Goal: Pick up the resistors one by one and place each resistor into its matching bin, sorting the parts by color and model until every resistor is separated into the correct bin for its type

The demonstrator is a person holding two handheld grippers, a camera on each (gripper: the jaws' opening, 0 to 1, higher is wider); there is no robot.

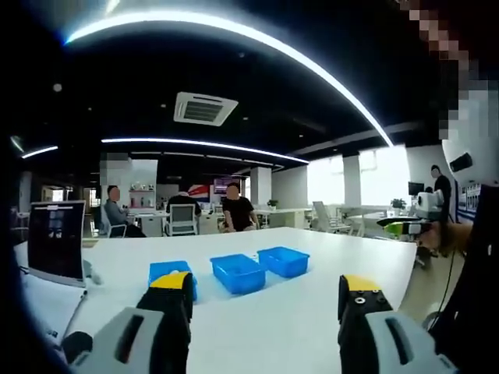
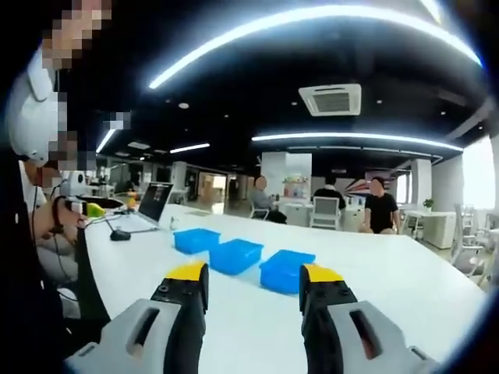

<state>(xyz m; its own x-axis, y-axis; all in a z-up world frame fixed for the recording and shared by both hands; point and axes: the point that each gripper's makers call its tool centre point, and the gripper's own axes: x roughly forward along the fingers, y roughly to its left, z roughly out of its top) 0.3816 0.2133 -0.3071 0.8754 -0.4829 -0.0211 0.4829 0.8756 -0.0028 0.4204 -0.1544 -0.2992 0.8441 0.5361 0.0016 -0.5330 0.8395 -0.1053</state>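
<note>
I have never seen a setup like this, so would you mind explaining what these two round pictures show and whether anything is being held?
These come from two handheld grippers, one in each of a person's hands, each carrying a fisheye camera that looks forward along its own two jaws. In the left gripper view, the left gripper rises from the bottom, jaws apart, black with yellow tips, nothing between them. The right gripper view shows the right gripper the same way, also open and empty. Ahead on the white table stand three blue bins in a row. I cannot make out any resistors at this distance. A laptop sits farther along the table, and people sit at desks in the office behind.
</note>
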